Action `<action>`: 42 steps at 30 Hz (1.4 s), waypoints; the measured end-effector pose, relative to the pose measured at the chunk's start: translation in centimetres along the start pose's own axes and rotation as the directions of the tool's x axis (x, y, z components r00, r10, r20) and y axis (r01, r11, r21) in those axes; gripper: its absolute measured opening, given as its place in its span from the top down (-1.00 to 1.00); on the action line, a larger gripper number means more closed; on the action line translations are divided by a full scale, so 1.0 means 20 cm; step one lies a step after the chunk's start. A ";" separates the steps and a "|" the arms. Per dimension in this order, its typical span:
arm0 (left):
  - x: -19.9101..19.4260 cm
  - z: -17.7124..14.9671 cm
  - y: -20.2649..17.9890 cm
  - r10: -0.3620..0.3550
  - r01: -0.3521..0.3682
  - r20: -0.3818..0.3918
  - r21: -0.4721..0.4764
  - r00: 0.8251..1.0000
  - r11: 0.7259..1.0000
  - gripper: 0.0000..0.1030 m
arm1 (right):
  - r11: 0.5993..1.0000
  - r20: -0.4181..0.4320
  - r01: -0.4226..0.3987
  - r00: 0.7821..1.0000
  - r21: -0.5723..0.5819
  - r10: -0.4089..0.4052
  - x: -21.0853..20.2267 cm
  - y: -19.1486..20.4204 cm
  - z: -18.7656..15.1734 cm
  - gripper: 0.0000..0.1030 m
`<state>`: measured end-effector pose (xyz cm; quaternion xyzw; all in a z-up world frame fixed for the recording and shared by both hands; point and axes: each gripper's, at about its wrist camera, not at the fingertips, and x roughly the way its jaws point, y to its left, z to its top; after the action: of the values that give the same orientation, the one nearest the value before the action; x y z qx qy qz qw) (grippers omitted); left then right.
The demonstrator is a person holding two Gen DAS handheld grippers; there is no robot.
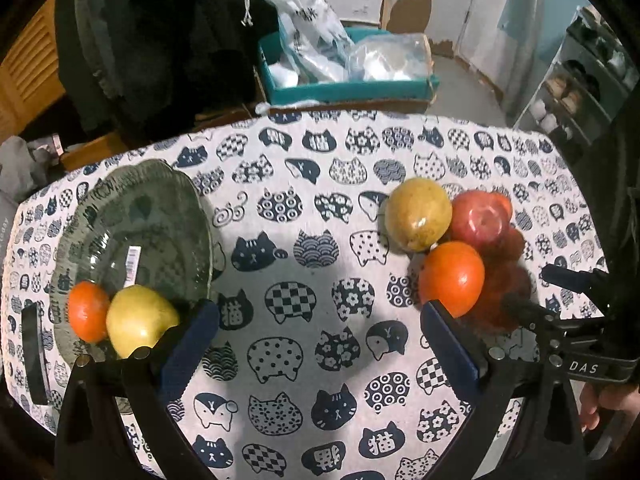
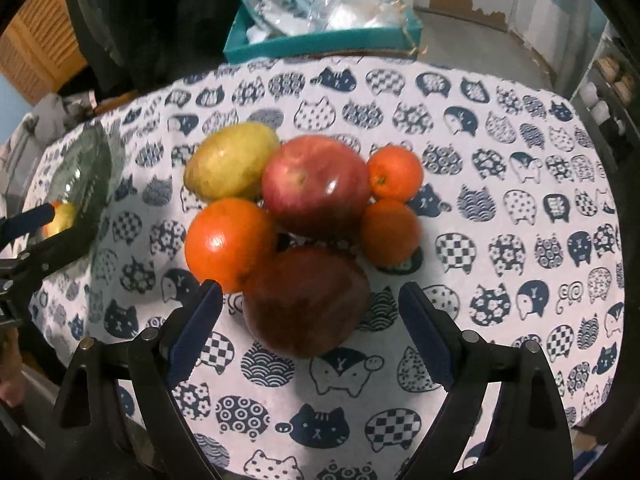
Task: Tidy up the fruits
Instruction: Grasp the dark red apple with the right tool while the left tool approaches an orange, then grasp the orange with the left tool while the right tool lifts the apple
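While the cat-print tablecloth covers the whole table, the fruit sits on it in two lots. At the left lies the glass plate, with a yellow fruit and a small orange at its near edge. Well apart, to the right, a pile waits: a mango, a red apple, a dark red apple, a big orange and two small oranges behind.

Both tools are spread wide and hold nothing. The left gripper hovers over bare cloth between plate and pile. The right gripper straddles the dark red apple, probably the next pick. To do it well, centre the apple between the fingers, go lower, and close gently so the big orange touching it is not nudged away.
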<state>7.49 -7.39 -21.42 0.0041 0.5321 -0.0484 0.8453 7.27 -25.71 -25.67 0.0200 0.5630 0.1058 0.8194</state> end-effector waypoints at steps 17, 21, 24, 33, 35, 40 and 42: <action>0.09 -0.02 -0.10 -0.035 0.037 -0.040 0.049 0.999 0.998 -0.97 | 1.000 -0.054 0.006 0.999 -0.004 -0.006 0.21 -0.03 -0.04 -0.56; 0.10 -0.01 -0.14 -0.059 0.061 -0.041 0.053 0.997 0.997 -0.97 | 0.999 -0.029 0.039 0.999 0.007 -0.039 0.17 -0.05 -0.07 -0.56; 0.11 0.01 -0.17 -0.081 0.083 -0.042 0.056 0.996 0.995 -0.97 | 0.999 -0.011 0.026 1.000 0.043 -0.025 0.12 -0.08 -0.08 -0.56; 0.18 0.05 -0.34 -0.130 0.135 -0.073 0.074 0.989 0.988 -0.97 | 0.991 0.054 0.053 0.997 0.126 -0.060 -0.01 -0.26 -0.09 -0.56; 0.21 0.06 -0.37 -0.134 0.142 -0.089 0.087 0.987 0.986 -0.97 | 0.988 0.065 0.055 0.996 0.144 -0.065 -0.03 -0.30 -0.09 -0.56; 0.29 0.08 -0.43 -0.128 0.138 -0.118 0.088 0.985 0.986 -0.97 | 0.985 0.086 0.061 0.993 0.161 -0.076 -0.05 -0.35 -0.07 -0.56; 0.31 0.08 -0.44 -0.118 0.130 -0.127 0.091 0.985 0.987 -0.97 | 0.984 0.092 0.062 0.993 0.165 -0.078 -0.06 -0.37 -0.07 -0.56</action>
<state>10.83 -16.74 -25.96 0.0156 0.5786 -0.1271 0.8055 6.59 -33.31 -26.19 0.0717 0.5293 0.0296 0.8449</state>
